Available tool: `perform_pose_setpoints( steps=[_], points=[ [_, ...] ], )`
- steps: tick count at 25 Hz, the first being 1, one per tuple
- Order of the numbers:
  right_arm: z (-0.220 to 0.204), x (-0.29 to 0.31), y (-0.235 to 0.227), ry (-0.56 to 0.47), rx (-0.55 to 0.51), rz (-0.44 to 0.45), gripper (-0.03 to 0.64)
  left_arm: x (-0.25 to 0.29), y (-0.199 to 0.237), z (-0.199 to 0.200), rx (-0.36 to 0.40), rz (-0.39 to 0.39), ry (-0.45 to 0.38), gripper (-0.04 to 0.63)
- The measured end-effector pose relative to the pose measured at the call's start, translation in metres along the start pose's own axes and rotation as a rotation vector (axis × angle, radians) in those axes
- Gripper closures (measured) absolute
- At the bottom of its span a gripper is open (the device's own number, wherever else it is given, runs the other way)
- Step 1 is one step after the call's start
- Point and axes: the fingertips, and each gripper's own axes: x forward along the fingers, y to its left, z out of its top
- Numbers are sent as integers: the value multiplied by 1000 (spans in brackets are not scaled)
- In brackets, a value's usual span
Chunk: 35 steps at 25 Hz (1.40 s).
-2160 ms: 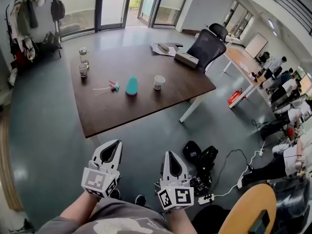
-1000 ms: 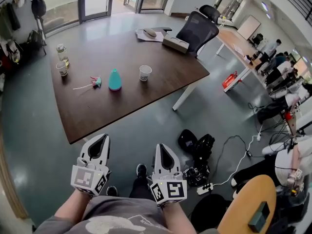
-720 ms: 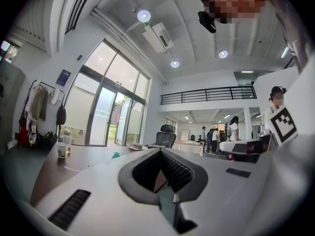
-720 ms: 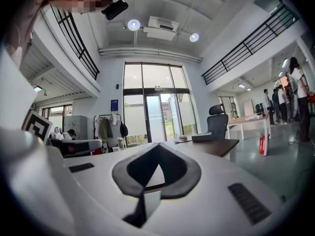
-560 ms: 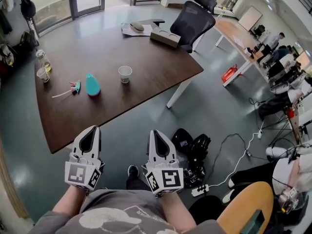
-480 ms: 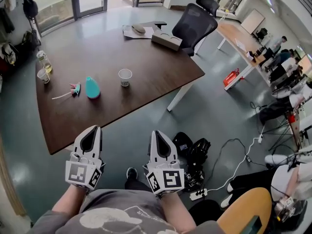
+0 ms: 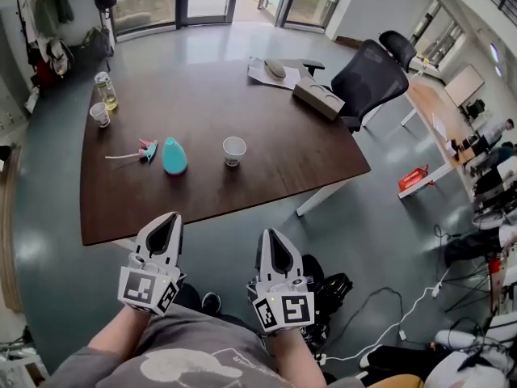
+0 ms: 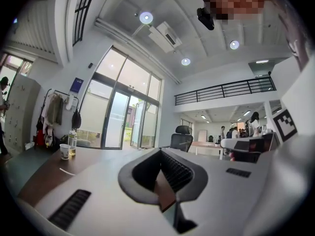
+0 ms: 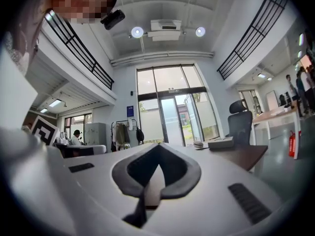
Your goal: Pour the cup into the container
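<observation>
A dark wooden table (image 7: 266, 160) stands ahead of me. On it a white paper cup (image 7: 234, 150) sits near the middle. At the far left corner a second small cup (image 7: 99, 114) (image 8: 64, 151) stands beside a glass jar (image 7: 104, 90) (image 8: 73, 142) holding some yellowish liquid. My left gripper (image 7: 169, 221) (image 8: 160, 151) and right gripper (image 7: 271, 238) (image 9: 158, 146) are held level side by side in front of my body, short of the table's near edge. Both are shut and hold nothing.
A teal bottle-shaped object (image 7: 174, 156) and a small pink-and-teal item (image 7: 146, 149) lie left of the paper cup. A box (image 7: 322, 98) (image 9: 220, 142) and papers (image 7: 271, 71) sit at the far side by a black office chair (image 7: 367, 75). Bags and cables (image 7: 335, 285) lie on the floor at my right.
The table has shifted toward the centre of the head view and its near edge lies closer to the grippers. Both grippers stay shut, side by side.
</observation>
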Motion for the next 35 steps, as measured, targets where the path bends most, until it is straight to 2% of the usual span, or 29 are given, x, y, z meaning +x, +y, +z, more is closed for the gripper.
perform_pose_setpoints(
  steps=[4,8,10,14,23,31,35],
  points=[
    [-6,23,3,26,0,33,629,7,16,1,-4,44,-12,588],
    [-2,38,10,3,15,84,629,20,31,-3,22,96,-8,588],
    [-5,49,9,9,20,90,629,31,37,-8,10,103,0,588],
    [-15,77,-6,55,9,55,629,62,41,-18,-15,83,24,588],
    [-42,159,-29,127,-13,40,607,136,73,-31,-34,61,46,588],
    [-52,227,-39,145,-33,16,608,188,83,-32,-47,-37,66,588],
    [-59,244,-40,168,-42,15,607,204,89,-41,-61,-43,84,588]
  ],
)
